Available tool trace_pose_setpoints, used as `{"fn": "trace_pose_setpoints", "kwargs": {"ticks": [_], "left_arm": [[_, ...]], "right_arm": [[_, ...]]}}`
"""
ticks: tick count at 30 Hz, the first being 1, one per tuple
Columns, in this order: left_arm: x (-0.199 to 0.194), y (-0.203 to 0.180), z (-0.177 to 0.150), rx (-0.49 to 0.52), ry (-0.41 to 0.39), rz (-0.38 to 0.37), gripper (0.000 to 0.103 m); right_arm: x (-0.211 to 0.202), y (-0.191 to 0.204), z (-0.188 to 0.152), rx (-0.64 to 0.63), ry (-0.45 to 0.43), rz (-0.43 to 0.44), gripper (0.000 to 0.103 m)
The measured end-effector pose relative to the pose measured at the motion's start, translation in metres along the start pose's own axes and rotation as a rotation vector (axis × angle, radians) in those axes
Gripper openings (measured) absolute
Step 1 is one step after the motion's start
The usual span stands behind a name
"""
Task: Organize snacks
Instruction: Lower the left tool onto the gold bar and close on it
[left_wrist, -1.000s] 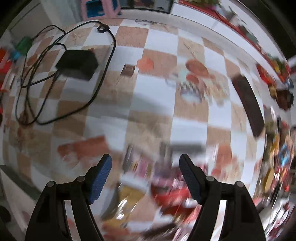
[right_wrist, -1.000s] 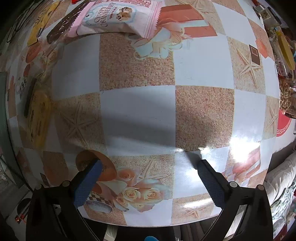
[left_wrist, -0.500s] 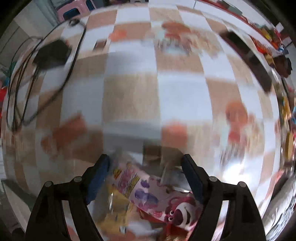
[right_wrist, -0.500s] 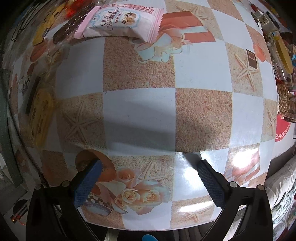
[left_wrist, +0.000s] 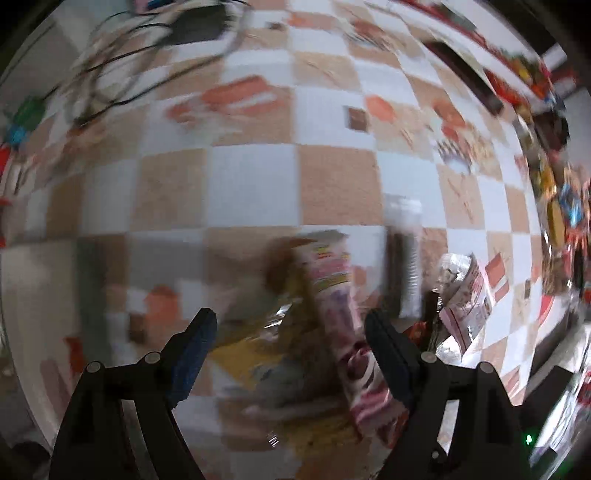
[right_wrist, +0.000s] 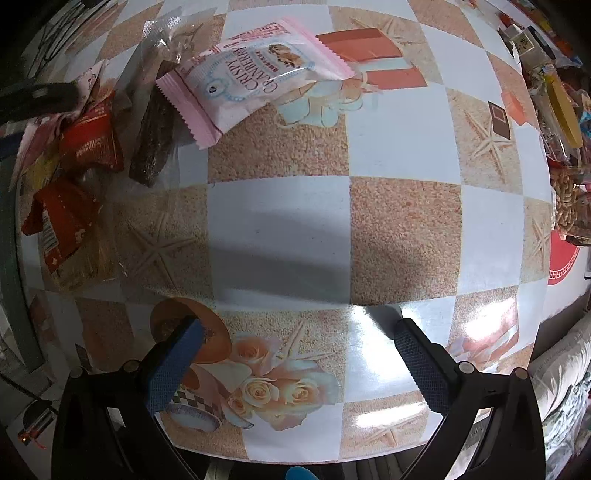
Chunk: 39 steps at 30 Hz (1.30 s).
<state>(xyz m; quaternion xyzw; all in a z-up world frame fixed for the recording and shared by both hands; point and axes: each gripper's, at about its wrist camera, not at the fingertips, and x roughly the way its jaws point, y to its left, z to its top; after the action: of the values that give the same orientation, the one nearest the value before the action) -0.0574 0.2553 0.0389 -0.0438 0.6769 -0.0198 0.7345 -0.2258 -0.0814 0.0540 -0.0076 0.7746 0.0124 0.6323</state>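
Observation:
My left gripper (left_wrist: 290, 332) is open above a blurred heap of snack packets: a long pink packet (left_wrist: 343, 314) runs between its fingers, over a yellow packet (left_wrist: 251, 360). A pink-and-silver packet (left_wrist: 467, 291) lies to the right. My right gripper (right_wrist: 297, 334) is open and empty over bare tablecloth. Far from it, at the upper left of the right wrist view, lie a pink cranberry cookie packet (right_wrist: 255, 70), a dark bar in clear wrap (right_wrist: 155, 122) and red packets (right_wrist: 90, 144). The left gripper's dark finger (right_wrist: 40, 98) shows beside them.
A checkered tablecloth (right_wrist: 402, 229) covers the table; its near edge runs just below my right gripper. Black cables and a black adapter (left_wrist: 195, 24) lie at the far left. More snacks and a dark bar (left_wrist: 463, 79) crowd the right edge. Peanuts (right_wrist: 565, 195) sit at the right.
My left gripper has swung over the snack heap, and the view is blurred by motion. My right gripper has drawn back a little, bringing more packets into view at its upper left.

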Motion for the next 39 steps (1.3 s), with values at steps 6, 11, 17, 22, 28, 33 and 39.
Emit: {"fn": "trace_pose_setpoints", "kwargs": {"ticks": [6, 11, 17, 22, 28, 33, 39], "left_arm": [[-0.009, 0.038, -0.026, -0.026, 0.012, 0.058, 0.085], [0.019, 0.053, -0.038, -0.075, 0.102, 0.061, 0.085], [0.02, -0.004, -0.023, 0.04, 0.052, -0.024, 0.085], [0.014, -0.011, -0.022, 0.105, 0.017, 0.042, 0.085], [0.044, 0.017, 0.003, 0.084, 0.08, 0.069, 0.085], [0.058, 0.002, 0.019, 0.179, 0.056, 0.091, 0.084], [0.043, -0.034, 0.032, 0.196, 0.056, 0.068, 0.027]], "right_arm": [[-0.003, 0.001, -0.005, -0.005, -0.027, -0.002, 0.103], [-0.003, 0.002, -0.01, -0.006, -0.047, -0.004, 0.103], [-0.007, 0.005, -0.022, -0.011, -0.085, -0.006, 0.103], [-0.007, 0.006, -0.026, -0.011, -0.089, -0.008, 0.103], [-0.008, 0.007, -0.029, -0.012, -0.095, -0.008, 0.103], [-0.01, 0.01, -0.032, -0.014, -0.108, -0.009, 0.103], [-0.008, 0.007, -0.032, -0.015, -0.101, -0.009, 0.103]]}}
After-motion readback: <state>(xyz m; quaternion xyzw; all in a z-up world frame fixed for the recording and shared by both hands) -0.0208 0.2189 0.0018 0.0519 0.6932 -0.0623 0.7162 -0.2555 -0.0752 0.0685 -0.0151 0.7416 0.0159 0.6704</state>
